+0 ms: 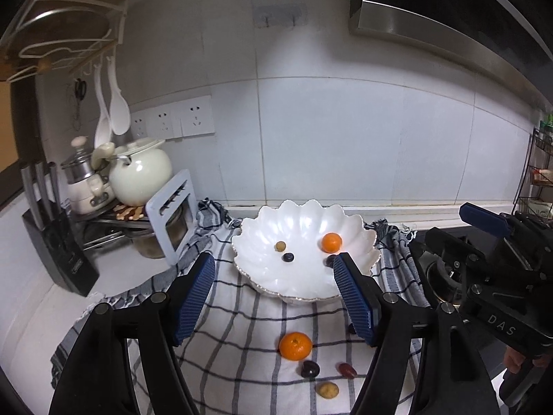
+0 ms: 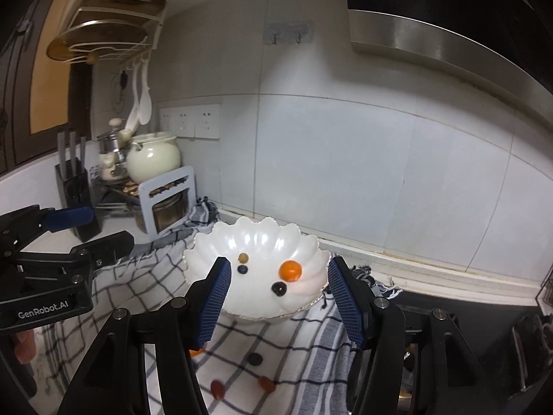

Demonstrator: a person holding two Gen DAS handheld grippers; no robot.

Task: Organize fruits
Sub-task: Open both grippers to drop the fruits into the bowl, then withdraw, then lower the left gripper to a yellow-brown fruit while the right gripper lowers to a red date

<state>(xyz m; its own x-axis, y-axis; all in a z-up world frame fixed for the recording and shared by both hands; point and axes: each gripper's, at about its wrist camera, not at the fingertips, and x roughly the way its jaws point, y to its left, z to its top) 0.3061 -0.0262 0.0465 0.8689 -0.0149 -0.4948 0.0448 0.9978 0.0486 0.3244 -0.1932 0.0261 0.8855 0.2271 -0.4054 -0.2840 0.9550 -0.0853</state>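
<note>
Orange (image 1: pixel 295 346) on cloth, below and between left gripper (image 1: pixel 273 297) wide-open fingers; right gripper (image 2: pixel 280 304) open, empty, farther.

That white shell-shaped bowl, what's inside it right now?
The white bowl holds one small orange, a tan-green grape, a dark blueberry-like fruit and another dark fruit. The right gripper's left finger covers the bowl's near left rim, so anything there is unseen.
</note>
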